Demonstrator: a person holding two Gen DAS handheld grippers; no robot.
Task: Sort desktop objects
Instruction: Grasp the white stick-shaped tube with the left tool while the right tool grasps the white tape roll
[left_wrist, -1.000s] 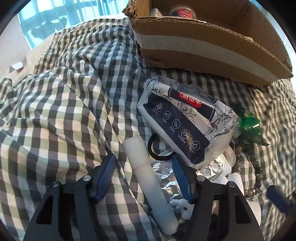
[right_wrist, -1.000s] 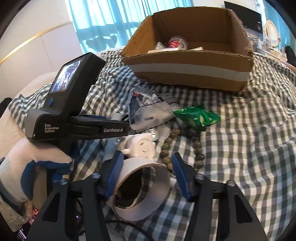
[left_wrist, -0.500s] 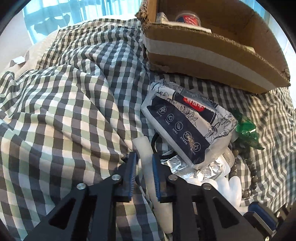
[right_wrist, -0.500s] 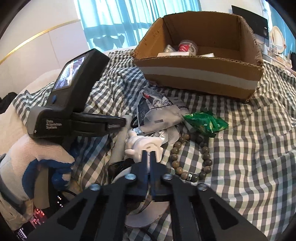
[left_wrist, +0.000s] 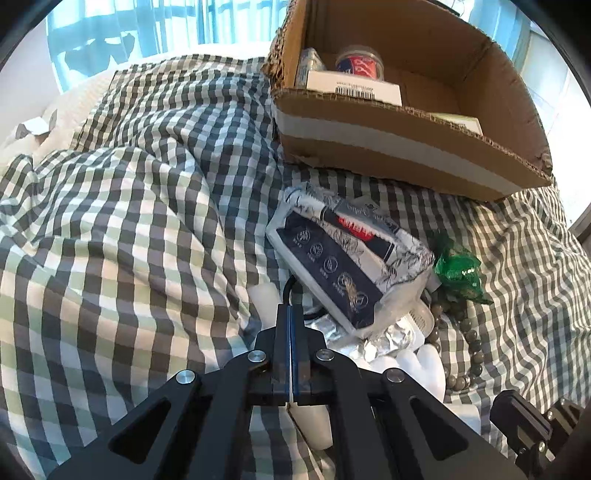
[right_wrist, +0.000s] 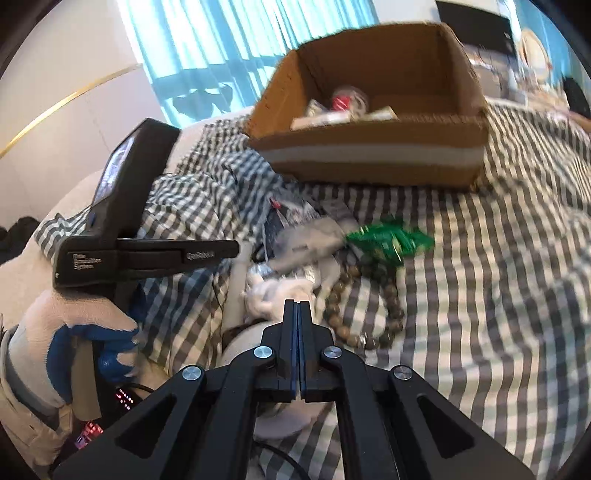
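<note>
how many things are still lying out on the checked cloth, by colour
white: 3 (tube, figurine, tape roll)
dark blue and white: 1 (packet)
green: 1 (wrapper)
brown: 1 (bead string)
silver: 1 (foil)
total: 7 that I can tell apart

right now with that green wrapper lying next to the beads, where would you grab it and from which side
Probably at the crinkled end of the green wrapper that points away from the pile, coming down from above on the open checked cloth side. It lies flat and thin, so a pinch across that loose end suits it. Its other end sits against the beads and the tissue pack, which crowd a gripper.
</note>
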